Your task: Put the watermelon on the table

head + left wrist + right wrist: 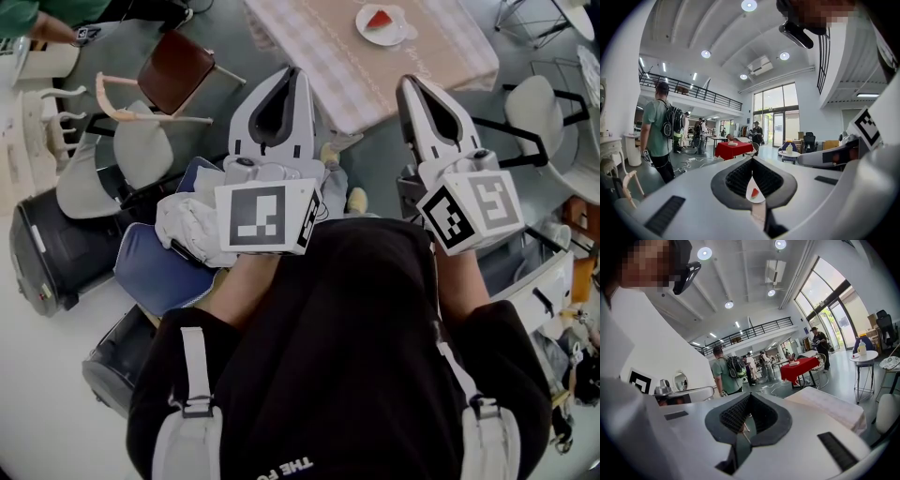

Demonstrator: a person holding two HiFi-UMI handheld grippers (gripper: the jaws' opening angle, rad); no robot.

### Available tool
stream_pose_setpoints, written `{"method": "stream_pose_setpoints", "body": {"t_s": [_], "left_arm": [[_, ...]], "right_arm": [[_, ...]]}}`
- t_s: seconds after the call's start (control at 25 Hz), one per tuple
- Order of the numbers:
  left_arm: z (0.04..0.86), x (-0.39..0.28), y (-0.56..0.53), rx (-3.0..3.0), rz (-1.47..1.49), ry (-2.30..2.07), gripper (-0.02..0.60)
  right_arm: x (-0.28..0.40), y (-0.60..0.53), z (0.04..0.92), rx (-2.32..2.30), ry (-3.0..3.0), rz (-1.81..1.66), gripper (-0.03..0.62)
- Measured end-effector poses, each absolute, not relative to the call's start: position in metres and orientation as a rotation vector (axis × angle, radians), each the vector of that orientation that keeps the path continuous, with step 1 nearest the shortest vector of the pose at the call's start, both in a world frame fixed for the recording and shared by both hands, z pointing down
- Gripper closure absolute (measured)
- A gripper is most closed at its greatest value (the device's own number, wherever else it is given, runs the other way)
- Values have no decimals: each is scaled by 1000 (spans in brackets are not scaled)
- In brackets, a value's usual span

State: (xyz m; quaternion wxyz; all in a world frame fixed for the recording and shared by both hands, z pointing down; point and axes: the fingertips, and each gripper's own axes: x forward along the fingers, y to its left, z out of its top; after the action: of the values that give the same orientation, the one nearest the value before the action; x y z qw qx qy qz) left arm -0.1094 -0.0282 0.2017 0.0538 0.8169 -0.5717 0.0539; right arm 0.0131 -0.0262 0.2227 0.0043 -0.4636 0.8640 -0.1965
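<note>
The left gripper [292,80] and right gripper [408,86] are held out side by side, pointing at the table [319,66]. Both pairs of fingers are pressed together, empty. The watermelon [379,19] lies on a plate [398,34] on the table's far side.

White lettering [286,465] is seen upside down on the person's black top [337,337], at the lower edge of the head view. "THE" can be read, followed by what may be an "F"; the rest is cut off. Square black-and-white coded markers [258,217] are carried on the cube [310,221] of the left gripper [293,75] and the cube [473,211] of the right gripper [410,84].
</note>
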Motion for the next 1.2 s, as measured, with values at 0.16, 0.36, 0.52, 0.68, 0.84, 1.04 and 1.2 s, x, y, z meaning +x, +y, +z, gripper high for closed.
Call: {"method": "stream_pose_setpoints", "body": {"t_s": [0.16,0.36,0.52,0.68,0.84,1.04,1.2], "left_arm": [[204,-111,-45,2480,167,-1721,572],[207,-111,-63,2487,163,-1697,572],[207,-113,-75,2494,153,-1675,572],[206,-115,-87,2504,136,-1659,572],[206,-121,-98,2506,125,-1648,572],[207,-129,-110,2507,123,-1638,572],[208,-139,-121,2506,118,-1635,572]], "right_arm": [[10,-43,226,-1461,2711,-628,583],[10,-59,227,-1485,2705,-630,583],[9,-69,227,-1509,2700,-629,583],[13,-79,228,-1547,2691,-623,583],[15,-90,226,-1578,2680,-612,583],[9,-102,229,-1603,2675,-617,583],[-1,-113,229,-1608,2676,-615,583]]}}
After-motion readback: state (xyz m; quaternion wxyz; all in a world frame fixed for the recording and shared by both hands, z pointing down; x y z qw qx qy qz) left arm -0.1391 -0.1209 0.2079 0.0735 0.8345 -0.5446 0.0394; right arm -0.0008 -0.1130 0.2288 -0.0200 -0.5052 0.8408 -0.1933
